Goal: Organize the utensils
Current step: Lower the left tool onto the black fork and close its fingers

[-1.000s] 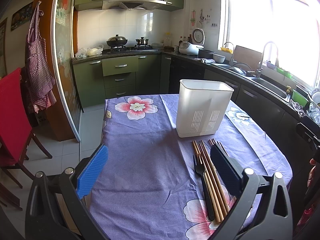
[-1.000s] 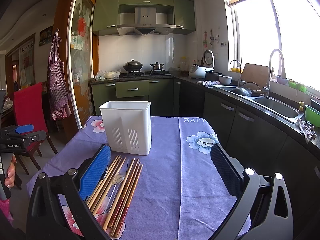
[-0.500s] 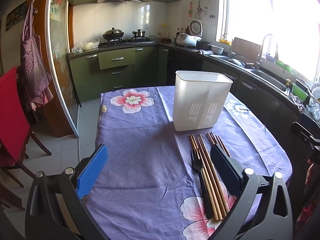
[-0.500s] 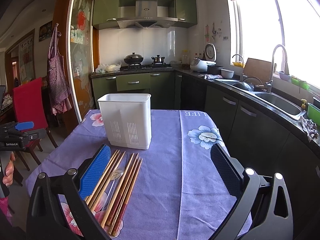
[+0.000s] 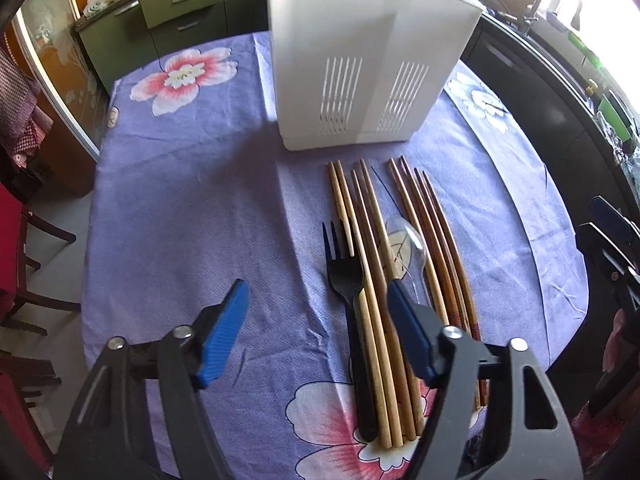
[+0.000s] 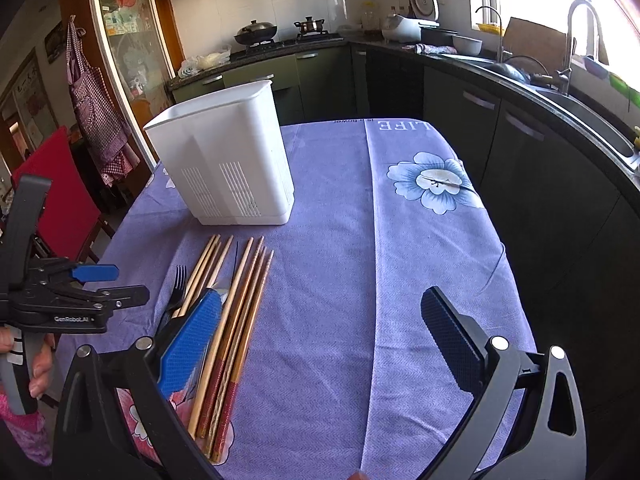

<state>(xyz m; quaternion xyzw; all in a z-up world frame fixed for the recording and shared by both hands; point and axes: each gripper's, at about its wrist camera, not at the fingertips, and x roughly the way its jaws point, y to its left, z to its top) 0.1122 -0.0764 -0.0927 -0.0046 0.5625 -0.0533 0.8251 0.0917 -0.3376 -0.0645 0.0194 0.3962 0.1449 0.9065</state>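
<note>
Both grippers are sitting lower and closer to the tabletop than one second ago, and the left wrist view is now tilting down onto the utensils instead of looking across the kitchen. The left gripper [image 5: 316,320] is hovering with its blue-padded fingers [image 5: 224,332] spread wide and holding nothing; the near handle ends of the utensils are lying under its right finger. The right gripper [image 6: 320,344] is likewise standing wide apart and empty, its left blue pad [image 6: 188,344] overlapping the utensil row in view.

The white slotted plastic utensil holder [image 5: 360,60] is standing upright on the purple floral tablecloth [image 5: 192,208], just beyond the far tips of the row. The bundle of brown wooden chopsticks [image 5: 372,264] is lying flat on the cloth, pointing toward the holder, in two loose groups. The black plastic fork [image 5: 346,276] is lying at the left edge of the row, touching the nearest chopsticks, tines toward the holder. The clear plastic spoon [image 5: 404,248] is lying between the two chopstick groups, bowl toward the holder; its handle is hidden by the gripper finger.

In the right wrist view the left gripper [image 6: 96,280] is appearing at the left edge, with the person's hand [image 6: 38,364] gripping its handle. The holder [image 6: 224,156] is sitting well left of the blue flower print [image 6: 434,182].
</note>
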